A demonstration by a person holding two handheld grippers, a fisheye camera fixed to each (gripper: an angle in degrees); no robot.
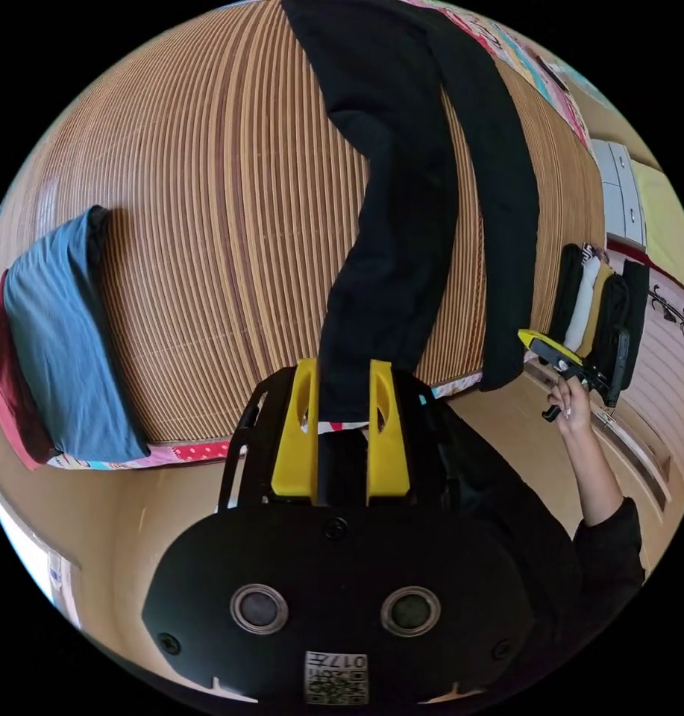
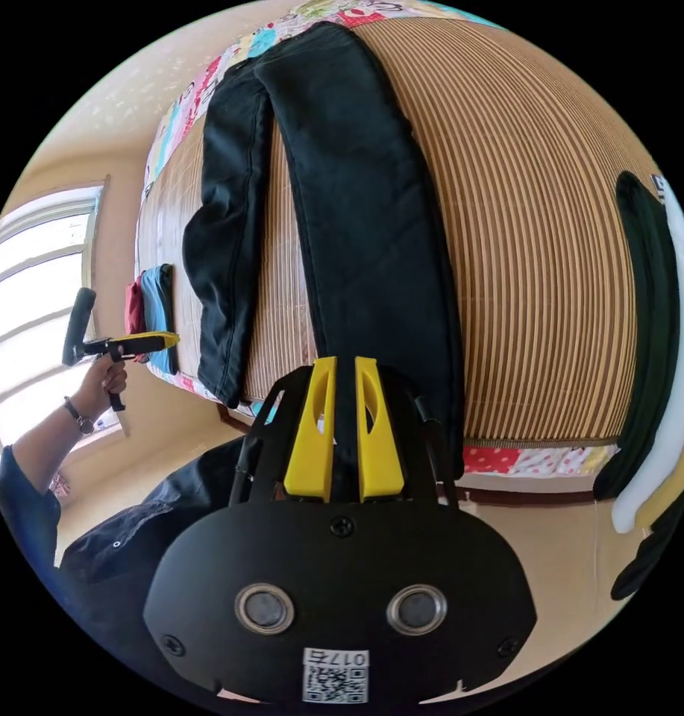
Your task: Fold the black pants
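In the left gripper view, the left yellow-jawed tool has both jaws pressed on the hem of one leg of the black pants. In the right gripper view, the right yellow-jawed tool is clamped on the hem of the other leg. The pants lie lengthwise on the ribbed bamboo mat covering the bed, legs running away toward the far edge, hems overhanging the near edge. Farther left on the mat sits a folded blue and red stack; at the right, a pile of folded dark, white and perhaps yellow clothes.
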